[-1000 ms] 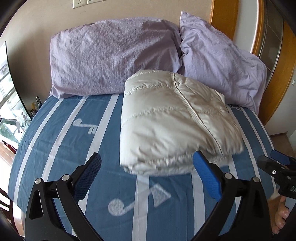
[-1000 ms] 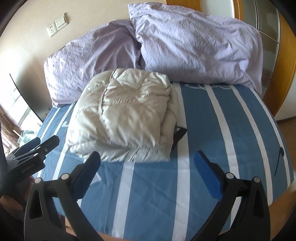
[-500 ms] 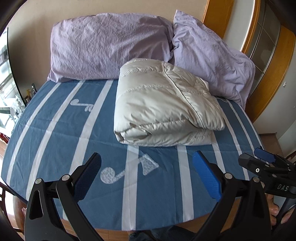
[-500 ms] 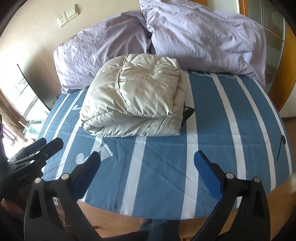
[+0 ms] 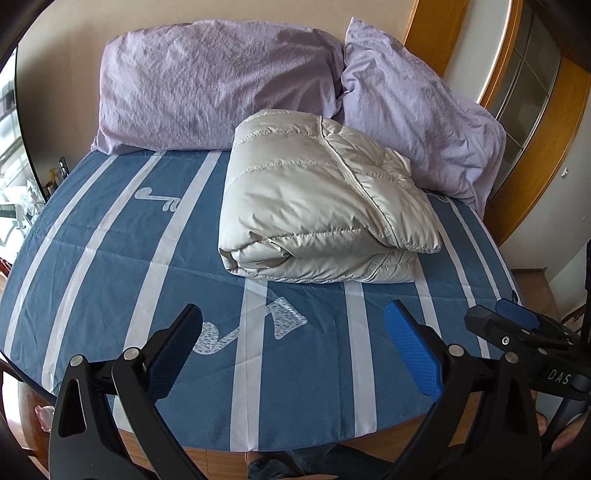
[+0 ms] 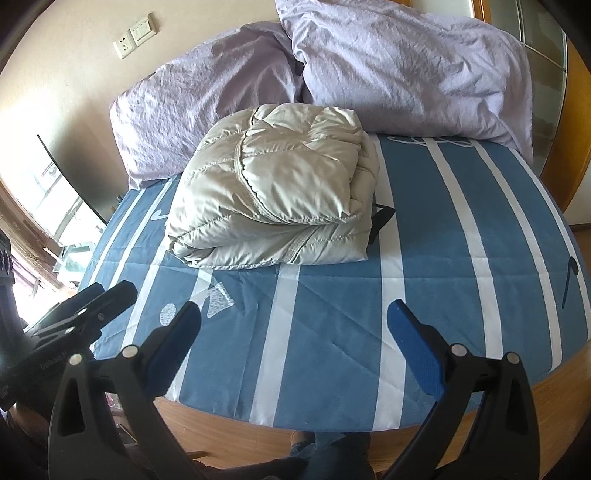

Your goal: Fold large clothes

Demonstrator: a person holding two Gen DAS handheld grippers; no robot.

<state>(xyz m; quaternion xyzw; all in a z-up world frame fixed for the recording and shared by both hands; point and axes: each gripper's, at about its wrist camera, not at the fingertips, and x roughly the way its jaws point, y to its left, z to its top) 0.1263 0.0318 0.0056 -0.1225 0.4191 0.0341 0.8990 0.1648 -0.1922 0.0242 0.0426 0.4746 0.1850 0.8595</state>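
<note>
Both hand-held grippers have pulled back from the bed since a second ago, so the folded jacket now sits smaller and higher in each frame and the wooden bed edge shows along the bottom. At centre of the left wrist view, the cream quilted jacket (image 5: pixel 325 206) lies folded into a thick bundle on the blue sheet with white stripes (image 5: pixel 110 258), its far end touching two lilac pillows (image 5: pixel 218 85) propped against the wall. A dark strap (image 6: pixel 380 218) pokes out from under the bundle's right side in the right wrist view.

The left hand-held gripper (image 5: pixel 293 345) hovers at lower centre of its frame, blue pads spread wide apart and holding nothing, well short of the jacket. The right hand-held gripper (image 6: pixel 293 345) hangs likewise over the near edge of the bed, its pads also wide apart and empty; it appears again at the lower right of the left wrist view. A wall socket and switch (image 6: pixel 135 35) sit in the upper left of the right wrist view.
</note>
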